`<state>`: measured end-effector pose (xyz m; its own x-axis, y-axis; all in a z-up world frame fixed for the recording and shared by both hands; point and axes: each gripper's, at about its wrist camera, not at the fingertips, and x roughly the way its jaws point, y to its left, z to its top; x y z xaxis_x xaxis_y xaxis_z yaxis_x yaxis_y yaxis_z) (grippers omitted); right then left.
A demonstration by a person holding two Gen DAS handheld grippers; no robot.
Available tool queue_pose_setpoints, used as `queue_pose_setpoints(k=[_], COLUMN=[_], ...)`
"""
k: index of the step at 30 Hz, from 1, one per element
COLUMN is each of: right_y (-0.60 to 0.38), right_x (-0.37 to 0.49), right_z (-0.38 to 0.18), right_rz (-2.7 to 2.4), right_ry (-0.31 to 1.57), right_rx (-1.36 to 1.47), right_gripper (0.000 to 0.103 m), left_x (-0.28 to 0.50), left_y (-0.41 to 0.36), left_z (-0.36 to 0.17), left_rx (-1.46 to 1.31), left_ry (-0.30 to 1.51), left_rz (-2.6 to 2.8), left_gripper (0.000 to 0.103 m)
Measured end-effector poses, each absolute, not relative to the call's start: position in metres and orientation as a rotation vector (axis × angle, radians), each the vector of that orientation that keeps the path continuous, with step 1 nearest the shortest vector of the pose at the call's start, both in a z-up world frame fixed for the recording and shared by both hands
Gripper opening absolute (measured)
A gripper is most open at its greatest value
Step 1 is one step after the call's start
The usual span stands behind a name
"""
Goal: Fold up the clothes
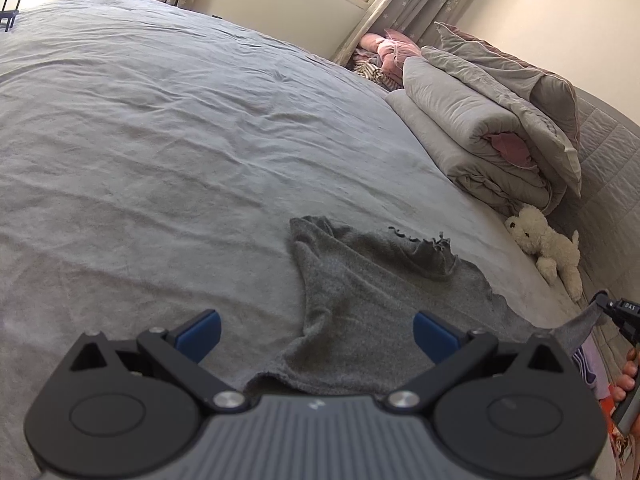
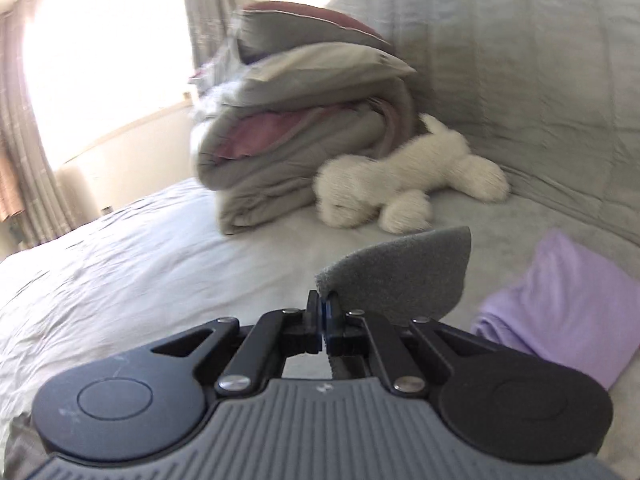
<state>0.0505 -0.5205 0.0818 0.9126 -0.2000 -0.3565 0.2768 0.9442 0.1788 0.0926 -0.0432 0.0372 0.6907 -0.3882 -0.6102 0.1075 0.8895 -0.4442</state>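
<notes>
While a dark grey garment [image 1: 360,304] lies spread on the grey bed [image 1: 160,140], the left gripper [image 1: 316,336] hovers at its 6 o'clock edge with blue pads wide apart, gripping nothing. At the garment's 3 o'clock, the right gripper [image 2: 323,320] is clamped on a lifted corner. A white plush dog [image 2: 400,184] and lilac folded cloth [image 2: 560,308] lie beyond.

White plush dog [image 2: 404,184] beside folded duvets [image 2: 288,152].

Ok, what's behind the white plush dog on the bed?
Behind the white plush dog sits the folded grey duvet stack, with the quilted headboard beyond. The stack's base behind the dog is hidden.
</notes>
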Motion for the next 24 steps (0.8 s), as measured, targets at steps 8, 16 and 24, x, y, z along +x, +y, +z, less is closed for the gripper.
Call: queue_pose_setpoints(k=[8,16,24], right_y=[-0.318,-0.297,-0.301], right_x=[0.023,0.033,0.027], right_z=[0.05,0.015,0.015], right_rz=[0.381,0.435,0.505], right_ry=[0.403,0.621,0.681], right_rx=[-0.192,-0.281,-0.253], right_gripper=[0.002,0.003,0.005], left_x=[0.091,0.089,0.08], left_y=[-0.032,-0.026,-0.043], left_z=[0.042,0.043,0.043], left_rx=[-0.456,-0.516,-0.448], left_ry=[0.755,0.76,0.778], left_rz=[-0.279,-0.304,-0.345], left_gripper=[0.103,0.103,0.102])
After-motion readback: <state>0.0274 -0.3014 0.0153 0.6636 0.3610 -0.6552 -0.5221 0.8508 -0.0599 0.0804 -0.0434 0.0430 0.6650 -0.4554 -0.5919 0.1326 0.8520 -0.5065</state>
